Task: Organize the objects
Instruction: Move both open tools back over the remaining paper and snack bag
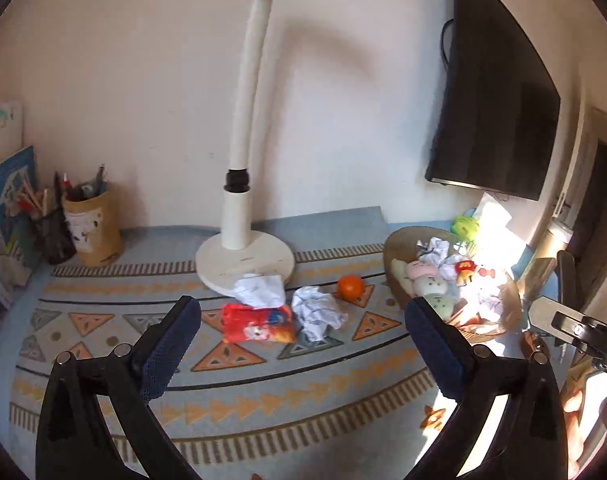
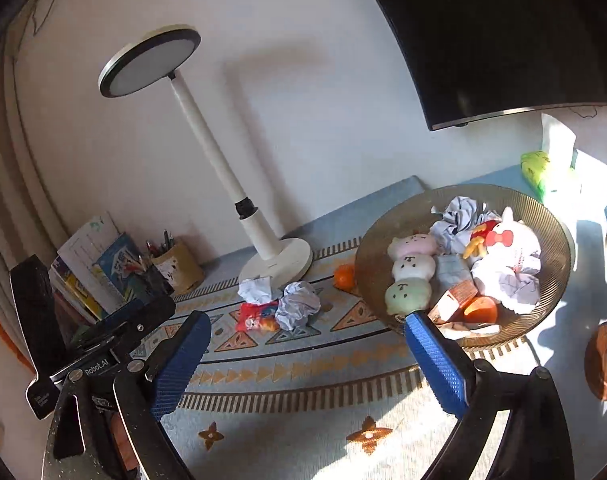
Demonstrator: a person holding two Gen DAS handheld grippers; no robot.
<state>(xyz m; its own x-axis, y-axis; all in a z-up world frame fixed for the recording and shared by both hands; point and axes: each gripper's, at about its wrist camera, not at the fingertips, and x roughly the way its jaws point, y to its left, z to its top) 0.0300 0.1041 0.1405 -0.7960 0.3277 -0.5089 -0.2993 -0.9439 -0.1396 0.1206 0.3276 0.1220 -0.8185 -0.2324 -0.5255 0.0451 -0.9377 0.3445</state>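
On the patterned mat lie a red tissue pack (image 1: 257, 324) (image 2: 255, 316), a crumpled paper ball (image 1: 317, 312) (image 2: 299, 304) and an orange (image 1: 350, 287) (image 2: 343, 276). To their right stands a brown bowl (image 1: 399, 240) (image 2: 383, 220) holding a three-ball plush (image 2: 411, 268), a white plush with a red bow (image 2: 511, 240), paper balls (image 2: 459, 216), a small box (image 2: 451, 300) and another orange (image 2: 481, 308). My left gripper (image 1: 303, 312) is open, short of the pack and paper ball, nothing between its fingers. My right gripper (image 2: 308, 322) is open and empty beside the bowl's near rim.
A white desk lamp (image 1: 243, 262) (image 2: 275, 260) stands behind the pack. A pen holder (image 1: 93, 228) and books (image 1: 11, 200) fill the back left corner. A dark screen (image 1: 495, 112) hangs on the wall at right. A green object (image 2: 535, 168) lies behind the bowl.
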